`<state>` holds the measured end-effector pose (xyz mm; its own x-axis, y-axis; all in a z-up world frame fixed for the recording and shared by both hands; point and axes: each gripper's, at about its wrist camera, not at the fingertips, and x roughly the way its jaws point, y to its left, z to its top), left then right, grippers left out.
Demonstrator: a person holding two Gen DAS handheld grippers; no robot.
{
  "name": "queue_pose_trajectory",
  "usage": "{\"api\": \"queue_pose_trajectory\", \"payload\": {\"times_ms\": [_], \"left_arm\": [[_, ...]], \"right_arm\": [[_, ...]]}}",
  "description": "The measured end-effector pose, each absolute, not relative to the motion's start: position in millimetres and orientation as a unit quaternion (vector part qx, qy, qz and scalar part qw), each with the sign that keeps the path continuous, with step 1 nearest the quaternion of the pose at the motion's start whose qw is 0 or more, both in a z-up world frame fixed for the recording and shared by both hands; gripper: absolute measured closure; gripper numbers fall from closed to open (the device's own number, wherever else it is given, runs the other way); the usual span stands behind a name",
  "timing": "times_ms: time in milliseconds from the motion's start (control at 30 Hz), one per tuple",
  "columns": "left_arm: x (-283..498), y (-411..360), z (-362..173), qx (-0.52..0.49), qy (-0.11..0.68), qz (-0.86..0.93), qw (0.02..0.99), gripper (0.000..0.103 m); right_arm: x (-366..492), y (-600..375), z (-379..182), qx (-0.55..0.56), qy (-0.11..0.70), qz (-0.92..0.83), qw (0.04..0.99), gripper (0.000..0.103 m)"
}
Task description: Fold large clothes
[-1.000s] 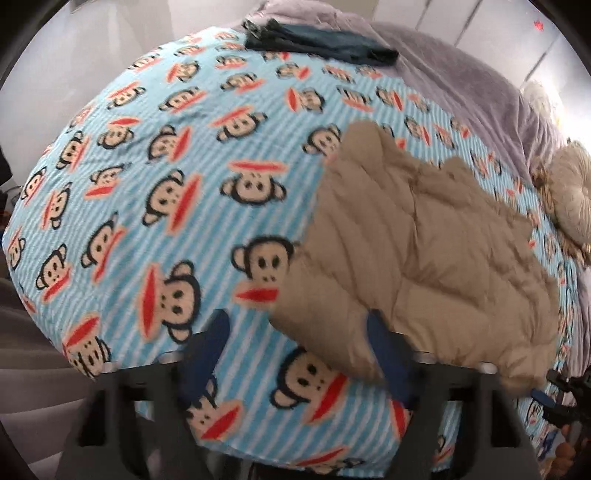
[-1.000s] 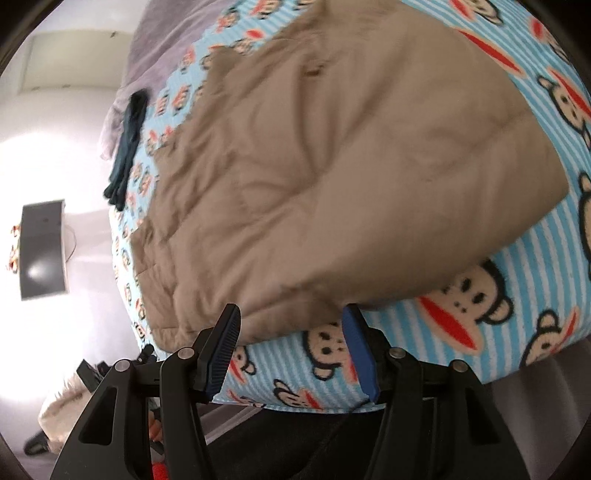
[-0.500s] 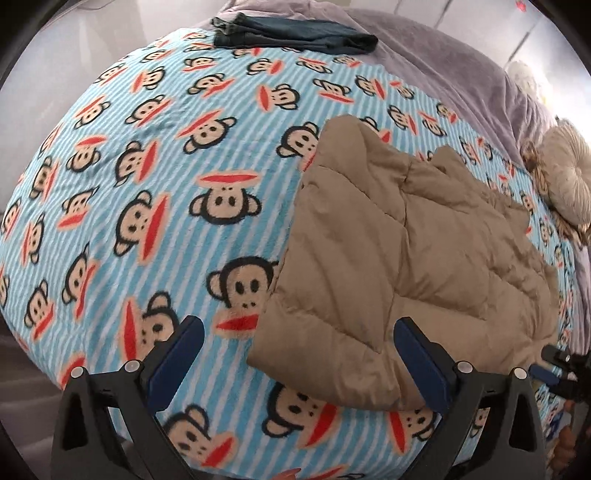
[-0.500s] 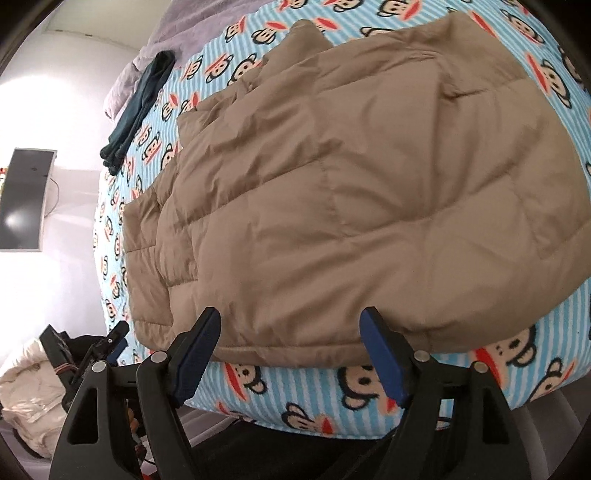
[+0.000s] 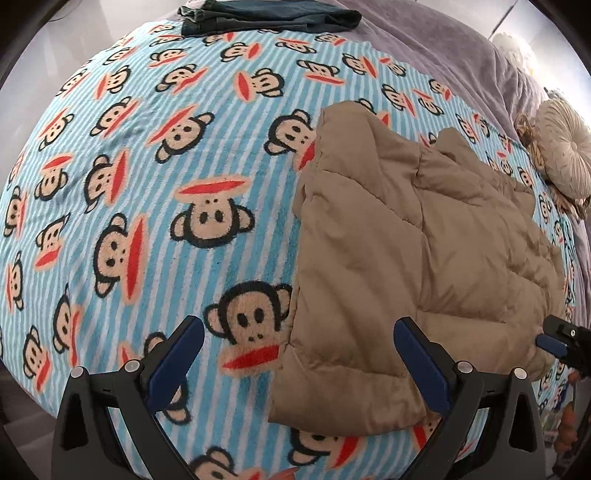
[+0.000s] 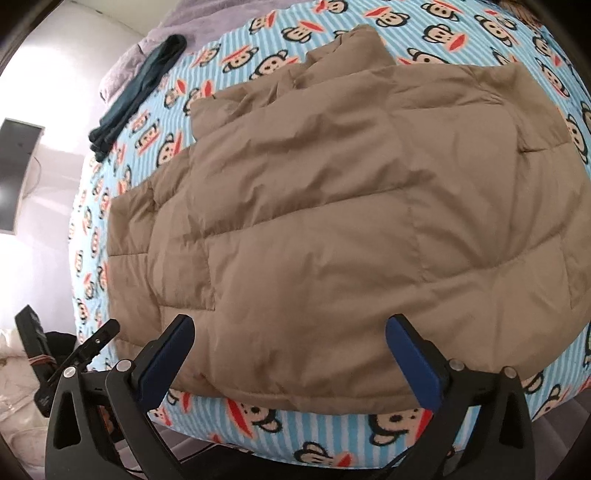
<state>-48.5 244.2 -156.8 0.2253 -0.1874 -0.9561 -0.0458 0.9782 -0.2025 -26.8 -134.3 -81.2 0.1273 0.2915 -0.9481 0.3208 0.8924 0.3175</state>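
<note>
- Lying flat on the monkey-print blanket (image 5: pixel 147 206), one tan quilted jacket (image 6: pixel 351 229) sits folded into a rough rectangle near the bed's front edge.
- Long axis runs left to right in the right wrist view; in the left wrist view it runs from the near edge up toward the cushion (image 5: pixel 565 151).
- Which end is the collar: cannot tell.
- No readable writing or labels; the blanket carries only repeated cartoon monkey faces.
- One dark folded garment (image 5: pixel 269 16) lies at the blanket's far edge, well apart from the jacket.
- Left gripper (image 5: pixel 299 350): jaws wide apart, over the jacket's corner, gripping nothing.
- Right gripper (image 6: pixel 290 350): jaws opening, spread over the jacket's near edge, not pressing it.
</note>
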Motion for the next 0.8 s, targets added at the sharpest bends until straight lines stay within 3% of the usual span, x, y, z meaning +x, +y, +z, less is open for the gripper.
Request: {"api": "queue_pose_trajectory", "payload": {"times_ms": [233,567,800], "left_arm": [[-41,253,-163,-0.093,0.614,-0.046,0.782,0.000],[-36,260,-218,-0.064,0.648,-0.051,0.758,0.000],[-6,277,-210,-0.197,0.636,-0.145,0.732,0.000]], "right_arm": [[-23,-124,-88,0.231,0.672,-0.015,0.704,0.000],[-30,-127,-115,0.227,0.692,-0.035,0.685,0.000],[-30,-124,-124,0.205,0.699,-0.048,0.683,0.000]]}}
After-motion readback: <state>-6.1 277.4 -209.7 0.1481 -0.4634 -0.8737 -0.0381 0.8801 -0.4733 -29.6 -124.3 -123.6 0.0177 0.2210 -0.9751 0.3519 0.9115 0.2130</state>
